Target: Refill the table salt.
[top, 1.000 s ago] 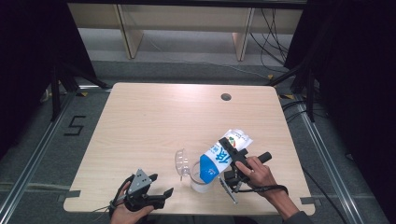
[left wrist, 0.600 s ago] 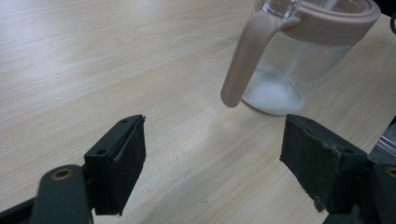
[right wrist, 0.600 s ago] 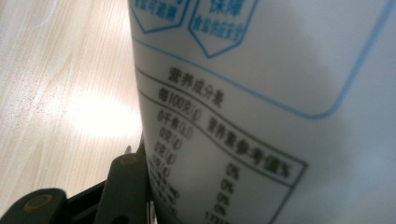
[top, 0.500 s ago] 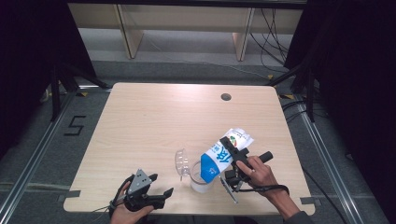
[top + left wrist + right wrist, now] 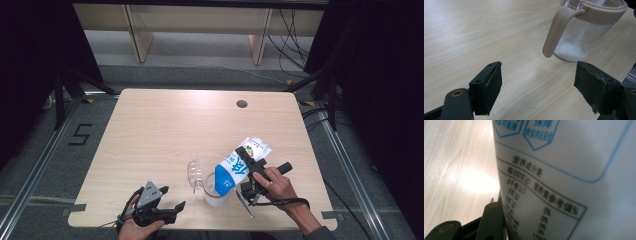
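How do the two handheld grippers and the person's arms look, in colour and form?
Both grippers are black. The left gripper carries a grey three-cornered plate and has flat, rectangular pads. The right gripper has a black cylindrical handle and a trailing black cable. A grey sleeve shows on the right arm.

Quick count, table (image 5: 150,130) first: 1 of those, light wood, w/ 1 round dark hole (image 5: 242,104) near the far edge. On it, 1 clear jug (image 5: 214,189), and that's 1 pinkish handle (image 5: 554,32) plus 1 pinkish rim on it in the left gripper view. 1 blue-and-white bag (image 5: 239,165) tipped over the jug. 1 clear lid-like piece (image 5: 195,172) just beside the jug, can't tell exactly what. Grippers: 2, left gripper (image 5: 172,209) and right gripper (image 5: 248,170), 1 per hand, so 2 hands. Jaws: 2 black ones on the left gripper. Floor: 1 marker reading "5" (image 5: 80,135).
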{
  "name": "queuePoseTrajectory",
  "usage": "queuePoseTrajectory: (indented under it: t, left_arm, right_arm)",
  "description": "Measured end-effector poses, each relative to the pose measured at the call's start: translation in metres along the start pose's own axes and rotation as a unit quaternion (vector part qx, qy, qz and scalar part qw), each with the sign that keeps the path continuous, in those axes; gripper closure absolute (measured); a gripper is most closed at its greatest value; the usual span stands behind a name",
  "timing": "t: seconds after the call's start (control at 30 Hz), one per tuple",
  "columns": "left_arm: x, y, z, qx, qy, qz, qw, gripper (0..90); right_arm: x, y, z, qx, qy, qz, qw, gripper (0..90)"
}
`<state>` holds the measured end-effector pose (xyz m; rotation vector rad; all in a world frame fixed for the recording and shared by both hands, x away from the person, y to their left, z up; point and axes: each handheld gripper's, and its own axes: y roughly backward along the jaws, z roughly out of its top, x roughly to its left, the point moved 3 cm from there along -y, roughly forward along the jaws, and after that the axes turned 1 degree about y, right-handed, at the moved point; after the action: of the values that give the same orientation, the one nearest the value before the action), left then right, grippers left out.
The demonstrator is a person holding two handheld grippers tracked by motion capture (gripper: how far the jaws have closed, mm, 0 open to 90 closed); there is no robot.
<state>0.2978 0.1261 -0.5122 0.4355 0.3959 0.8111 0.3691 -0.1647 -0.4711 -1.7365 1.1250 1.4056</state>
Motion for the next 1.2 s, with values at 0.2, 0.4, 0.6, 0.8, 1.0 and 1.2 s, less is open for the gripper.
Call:
queuePoseTrajectory:
  t: [0.2,0.4,0.6,0.8,1.0,1.2]
  left_arm:
    - [0.0000,-0.0002,-0.0001,-0.001,0.000,0.000,1.0000,21.7]
    - [0.0001,0.0001,0.0000,0.000,0.000,-0.001,1.0000,21.7]
    - [0.0000,-0.0002,-0.0001,-0.001,0.000,0.000,1.0000,21.7]
    - [0.0002,0.0000,0.0000,0.000,0.000,-0.001,1.0000,21.7]
    - [0.0002,0.0001,0.0000,-0.001,0.001,-0.001,1.0000,21.7]
    - [0.0002,0.0001,0.0000,0.000,0.000,-0.001,1.0000,21.7]
  right_arm:
    - [0.0006,-0.0002,0.0005,-0.003,-0.011,-0.004,0.9999,53.2]
    - [0.0016,0.0009,0.0002,0.005,-0.014,-0.001,0.9999,53.2]
    - [-0.0022,-0.0009,0.0014,-0.012,0.006,-0.017,0.9998,53.4]
    - [0.0008,0.0011,-0.0002,0.006,-0.009,-0.001,0.9999,53.7]
    - [-0.0007,0.0009,-0.0004,0.002,0.002,-0.003,1.0000,53.9]
    - [0.0058,0.0039,-0.0019,0.021,-0.034,-0.003,0.9992,54.0]
